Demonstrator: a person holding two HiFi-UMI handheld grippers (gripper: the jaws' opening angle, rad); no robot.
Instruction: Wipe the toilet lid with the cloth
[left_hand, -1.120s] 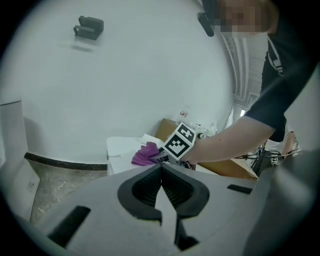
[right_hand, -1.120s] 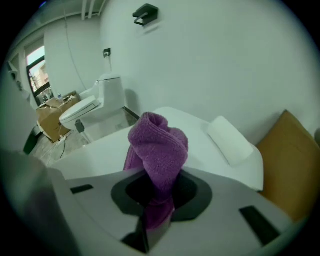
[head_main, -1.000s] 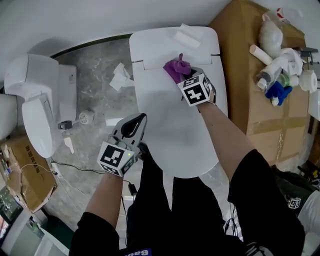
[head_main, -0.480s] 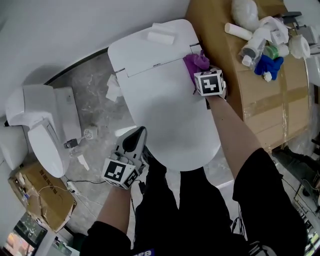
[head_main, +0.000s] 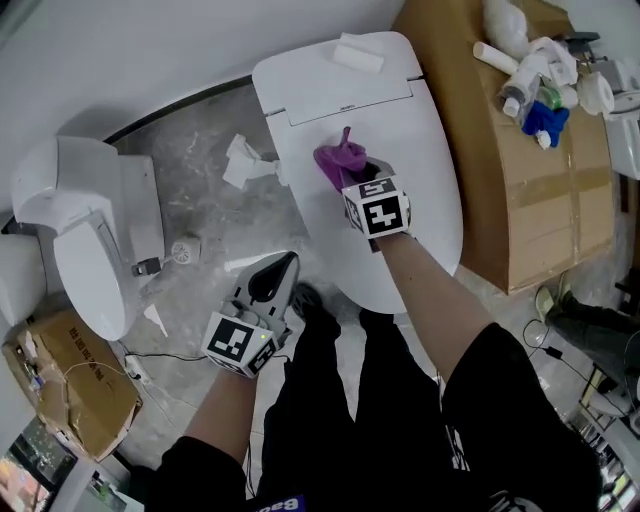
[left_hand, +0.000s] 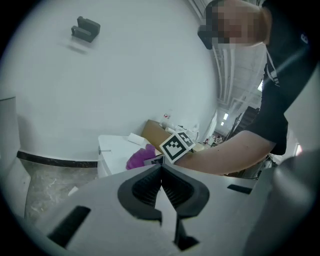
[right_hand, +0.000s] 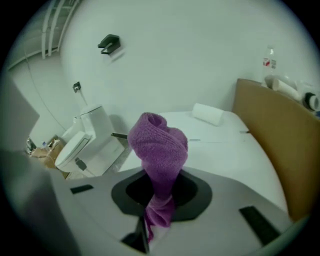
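The white toilet lid (head_main: 400, 160) lies closed in the middle of the head view. My right gripper (head_main: 352, 172) is shut on a purple cloth (head_main: 338, 162), whose bunched end rests on the left half of the lid. The cloth (right_hand: 159, 150) stands twisted between the jaws in the right gripper view, over the lid (right_hand: 225, 150). My left gripper (head_main: 272, 272) is shut with nothing in it, low and left of the toilet's front, over the floor. In the left gripper view its jaws (left_hand: 161, 182) meet, with the cloth (left_hand: 140, 157) and lid (left_hand: 112, 145) beyond.
A second white toilet (head_main: 85, 240) lies on the floor at the left. A large cardboard box (head_main: 520, 170) with bottles and bags (head_main: 535, 70) stands right of the toilet. A folded white pad (head_main: 358, 56) rests on the tank. Paper scraps (head_main: 243, 160) and a cardboard box (head_main: 60, 380) lie on the floor.
My right gripper has swept the purple cloth from the lid's right edge back across to the left half of the lid. The left gripper stays low by the toilet's front.
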